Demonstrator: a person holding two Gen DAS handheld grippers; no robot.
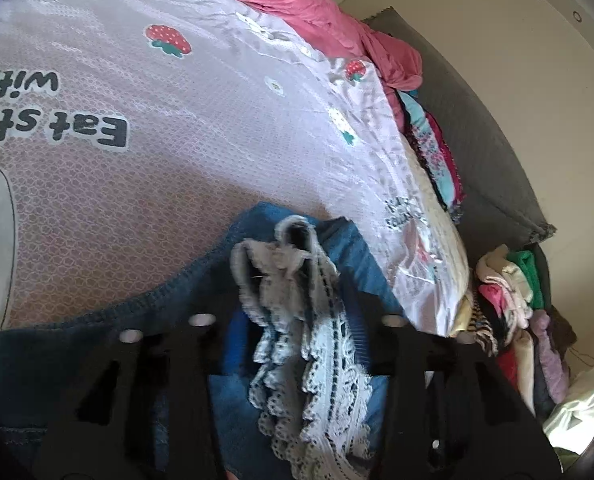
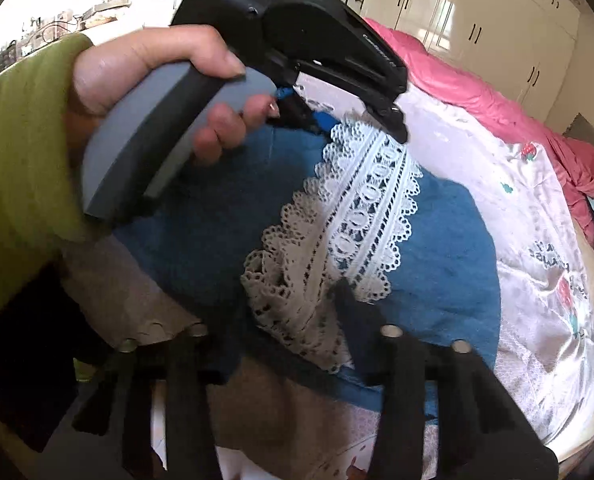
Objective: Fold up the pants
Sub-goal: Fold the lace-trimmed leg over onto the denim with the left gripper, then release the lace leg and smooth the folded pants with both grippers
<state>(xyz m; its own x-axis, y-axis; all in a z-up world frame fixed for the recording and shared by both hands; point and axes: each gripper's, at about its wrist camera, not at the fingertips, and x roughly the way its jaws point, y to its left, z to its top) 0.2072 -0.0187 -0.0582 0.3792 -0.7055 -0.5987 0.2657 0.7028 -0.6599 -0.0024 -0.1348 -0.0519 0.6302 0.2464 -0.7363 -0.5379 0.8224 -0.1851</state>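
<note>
The blue pants [image 2: 201, 216] are being held up just above the bed [image 1: 97, 216], bunched over its strawberry-print cover [image 1: 225, 128], with their white lace trim [image 2: 361, 216] draped across the front of the cloth. In the right wrist view, the lace is being pinched at its far end by the left gripper [image 2: 397, 128], whose jaws are drawn narrow on the trim; that tool is being gripped by a hand [image 2: 145, 80] coming out of a green sleeve [image 2: 21, 184]. Seen from the left wrist, the same lace [image 1: 313, 344] is being shown hanging between the two dark fingers, with blue cloth [image 1: 349, 252] behind it. Nearer the right camera, the lower end of the lace and a fold of the pants are being caught by the right gripper [image 2: 297, 320], its jaws also set narrow, one dark finger [image 2: 353, 304] being pressed against the trim's edge. A pink blanket [image 1: 305, 4] is being seen heaped along the far side of the bed, and a pile of clothes [image 1: 513, 312] is being glimpsed beside the mattress. White wardrobe doors [image 2: 477, 20] are being shown behind the bed.
</note>
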